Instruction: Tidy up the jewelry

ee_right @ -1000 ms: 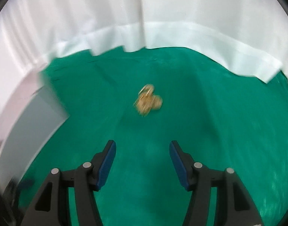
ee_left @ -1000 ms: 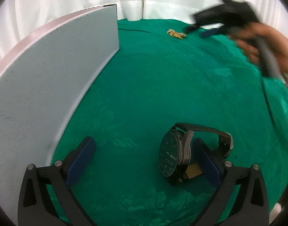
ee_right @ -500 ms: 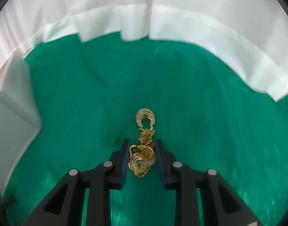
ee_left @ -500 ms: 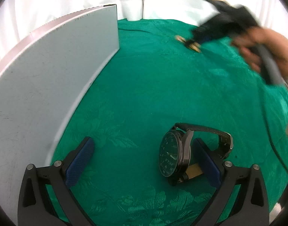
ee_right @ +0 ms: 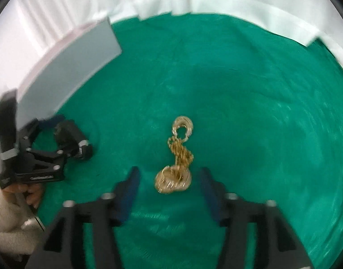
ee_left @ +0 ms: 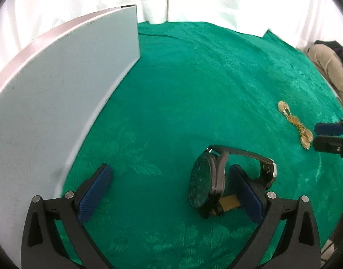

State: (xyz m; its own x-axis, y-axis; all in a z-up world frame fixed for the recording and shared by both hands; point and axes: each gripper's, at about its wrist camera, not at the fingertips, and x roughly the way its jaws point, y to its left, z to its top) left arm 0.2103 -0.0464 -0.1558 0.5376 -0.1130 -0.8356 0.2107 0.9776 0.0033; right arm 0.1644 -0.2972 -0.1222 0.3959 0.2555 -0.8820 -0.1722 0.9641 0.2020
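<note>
A dark wristwatch (ee_left: 213,179) stands on edge on the green cloth, against the inner side of my left gripper's right finger. My left gripper (ee_left: 171,190) is open and low over the cloth. A tangle of gold chain and rings (ee_right: 177,161) lies on the cloth between the fingers of my right gripper (ee_right: 169,186), which is open. The gold jewelry also shows in the left wrist view (ee_left: 294,124), with the right gripper's tips (ee_left: 328,135) just right of it. The left gripper and watch (ee_right: 72,141) show in the right wrist view.
A pale grey box (ee_left: 59,94) stands along the left side of the green tablecloth (ee_left: 182,89). White curtain (ee_left: 194,0) hangs behind the table. A person's leg in beige (ee_left: 328,67) is at the far right edge.
My right gripper carried the gold jewelry from the far side of the table to near the watch, then opened and let it go on the cloth. The left gripper stayed put.
</note>
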